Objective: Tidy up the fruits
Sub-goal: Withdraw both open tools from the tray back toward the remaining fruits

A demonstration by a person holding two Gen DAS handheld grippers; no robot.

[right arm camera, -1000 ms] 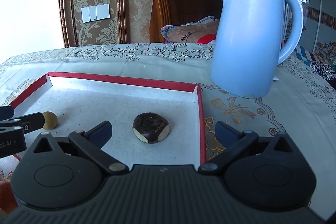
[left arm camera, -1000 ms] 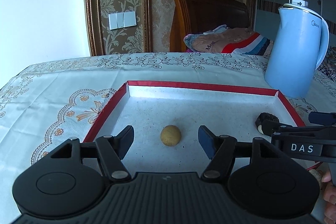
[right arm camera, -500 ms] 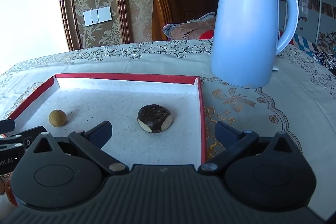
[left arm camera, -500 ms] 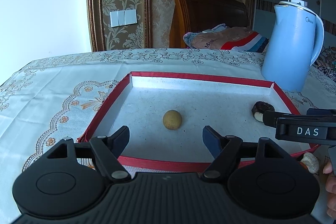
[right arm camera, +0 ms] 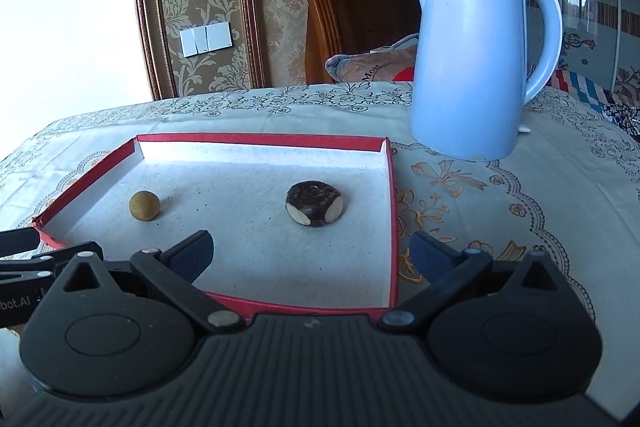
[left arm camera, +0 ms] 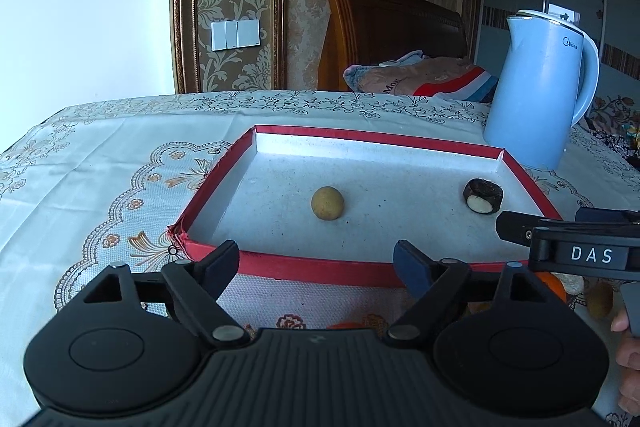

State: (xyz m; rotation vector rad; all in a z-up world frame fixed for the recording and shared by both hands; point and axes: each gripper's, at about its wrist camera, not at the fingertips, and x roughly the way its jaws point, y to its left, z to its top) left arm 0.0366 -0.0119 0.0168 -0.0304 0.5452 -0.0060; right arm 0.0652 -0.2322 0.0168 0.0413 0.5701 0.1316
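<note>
A red-rimmed tray (left arm camera: 288, 263) (right arm camera: 394, 227) with a white floor lies on the tablecloth. In it sit a small round tan fruit (left arm camera: 327, 203) (right arm camera: 144, 205) and a dark brown flat fruit with white patches (left arm camera: 483, 195) (right arm camera: 314, 203). My left gripper (left arm camera: 318, 263) is open and empty, just outside the tray's near rim. My right gripper (right arm camera: 310, 251) is open and empty over the tray's near right corner; it also shows in the left wrist view (left arm camera: 568, 243). Orange fruits (left arm camera: 554, 285) and a tan one (left arm camera: 600, 301) lie on the cloth near the tray, partly hidden.
A light blue electric kettle (left arm camera: 538, 95) (right arm camera: 476, 63) stands on the table right of the tray's far corner. A wooden headboard (left arm camera: 384, 35) and folded blankets (left arm camera: 424, 79) are behind the table. A hand (left arm camera: 628, 355) holds the right gripper.
Both grippers have drawn back toward the near side, away from the fruits. The left one was over the tray floor and is now outside the near rim. Both fruits stay put.
</note>
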